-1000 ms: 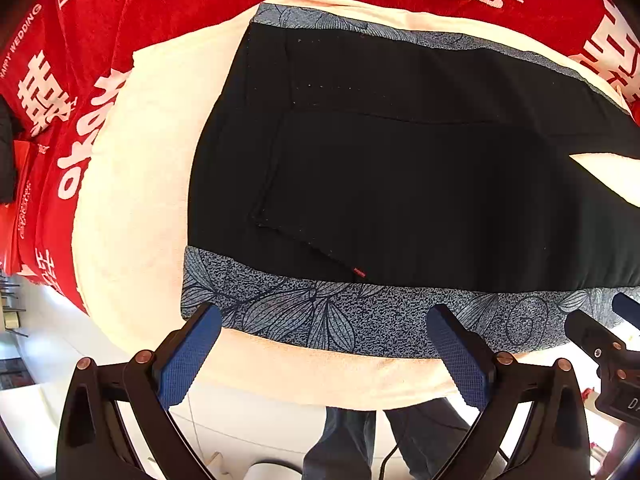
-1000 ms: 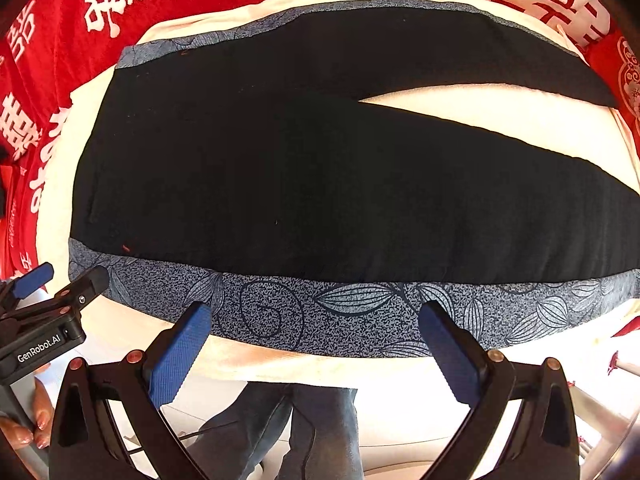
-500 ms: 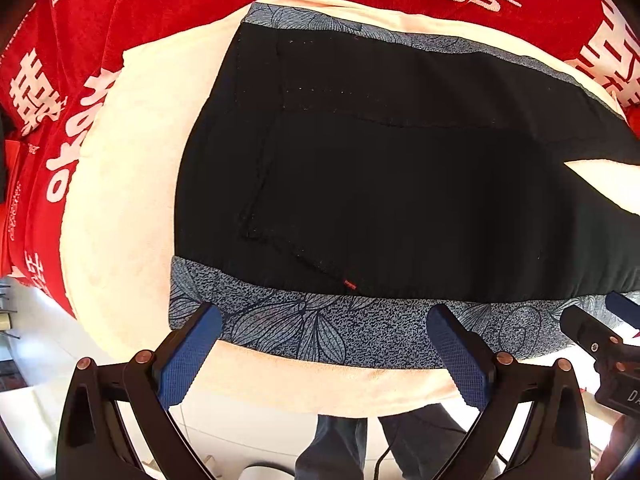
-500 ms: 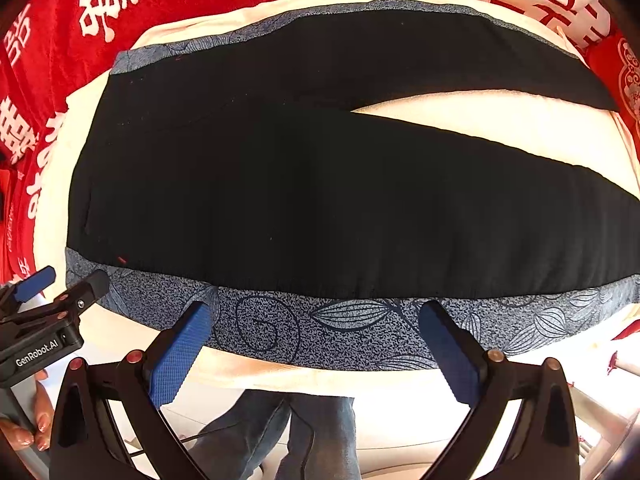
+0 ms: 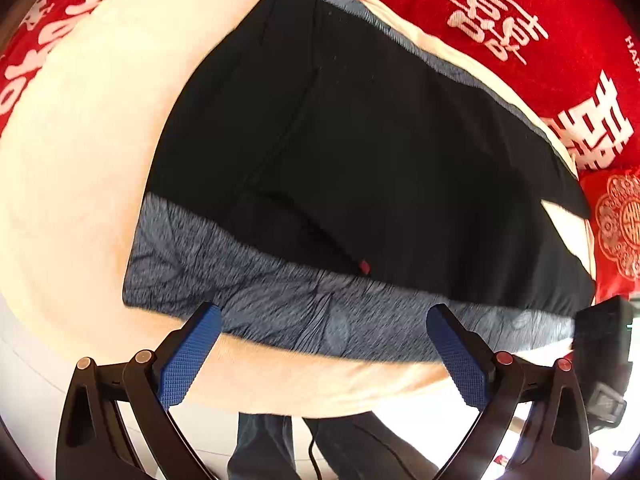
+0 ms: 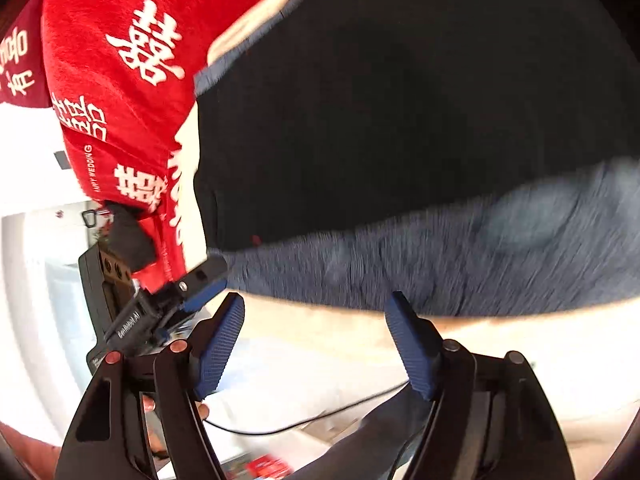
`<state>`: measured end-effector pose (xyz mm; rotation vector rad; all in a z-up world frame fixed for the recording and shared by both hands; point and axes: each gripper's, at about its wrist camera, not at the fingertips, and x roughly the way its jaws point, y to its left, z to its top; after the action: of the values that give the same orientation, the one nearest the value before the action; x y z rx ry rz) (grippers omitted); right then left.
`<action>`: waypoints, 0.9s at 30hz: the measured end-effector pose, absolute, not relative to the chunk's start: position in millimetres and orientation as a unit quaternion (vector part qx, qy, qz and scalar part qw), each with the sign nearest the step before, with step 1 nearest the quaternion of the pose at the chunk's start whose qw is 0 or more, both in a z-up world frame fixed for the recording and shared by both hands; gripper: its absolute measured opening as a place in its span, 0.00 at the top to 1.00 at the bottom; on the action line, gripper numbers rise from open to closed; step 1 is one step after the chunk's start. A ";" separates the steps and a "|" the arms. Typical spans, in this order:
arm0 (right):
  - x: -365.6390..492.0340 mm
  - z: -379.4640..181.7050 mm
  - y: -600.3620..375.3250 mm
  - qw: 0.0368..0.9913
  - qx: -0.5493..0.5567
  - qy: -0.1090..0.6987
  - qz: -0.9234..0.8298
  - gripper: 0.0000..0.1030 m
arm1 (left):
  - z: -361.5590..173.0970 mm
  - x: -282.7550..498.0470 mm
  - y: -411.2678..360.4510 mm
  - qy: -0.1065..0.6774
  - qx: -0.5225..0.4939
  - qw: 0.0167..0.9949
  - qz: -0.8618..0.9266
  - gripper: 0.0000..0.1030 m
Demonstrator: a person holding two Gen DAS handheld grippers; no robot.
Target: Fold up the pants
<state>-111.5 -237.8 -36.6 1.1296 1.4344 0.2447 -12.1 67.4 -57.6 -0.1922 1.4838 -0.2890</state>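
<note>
Black pants (image 5: 360, 152) with a grey-blue leaf-print side stripe (image 5: 288, 304) lie flat on a cream cloth (image 5: 72, 168). My left gripper (image 5: 326, 320) is open, its blue pads (image 5: 192, 356) just over the near stripe edge by the waist end. My right gripper (image 6: 316, 312) is open, close to the same stripe (image 6: 460, 252), which is blurred. The pants (image 6: 400, 112) fill the right wrist view. The left gripper (image 6: 200, 280) shows there at the waist corner. The right gripper's body (image 5: 604, 344) shows at the left wrist view's right edge.
A red cover with white characters (image 5: 520, 20) lies under the cream cloth and around it (image 6: 120, 80). The near edge of the cream cloth (image 5: 320, 384) runs below both grippers. The person's legs (image 5: 320, 448) and a cable (image 6: 280, 428) are below.
Both grippers moved closer to the near stripe edge. The right gripper swung left toward the waist end, next to the left gripper. Both stayed open.
</note>
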 end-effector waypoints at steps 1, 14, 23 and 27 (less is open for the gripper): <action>-115.5 -41.8 -233.2 0.599 0.492 0.623 0.104 0.26 | -60.8 -14.4 68.8 0.675 -0.088 0.719 -0.138 0.00; -88.1 -22.5 -236.5 0.629 0.585 0.498 0.121 0.28 | -83.9 -23.5 62.0 0.687 -0.215 0.671 -0.176 0.00; -101.7 -20.1 -250.4 0.629 0.587 0.491 0.135 0.28 | -80.7 6.8 53.5 0.659 -0.298 0.673 -0.157 0.04; -133.5 -41.0 -277.6 0.630 0.592 0.496 0.086 0.28 | -80.4 9.3 49.6 0.663 -0.249 0.686 -0.168 0.18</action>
<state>-133.5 -277.6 -41.0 1.3550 1.1347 0.1975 9.3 49.6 -80.4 -0.5582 1.4855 -0.3765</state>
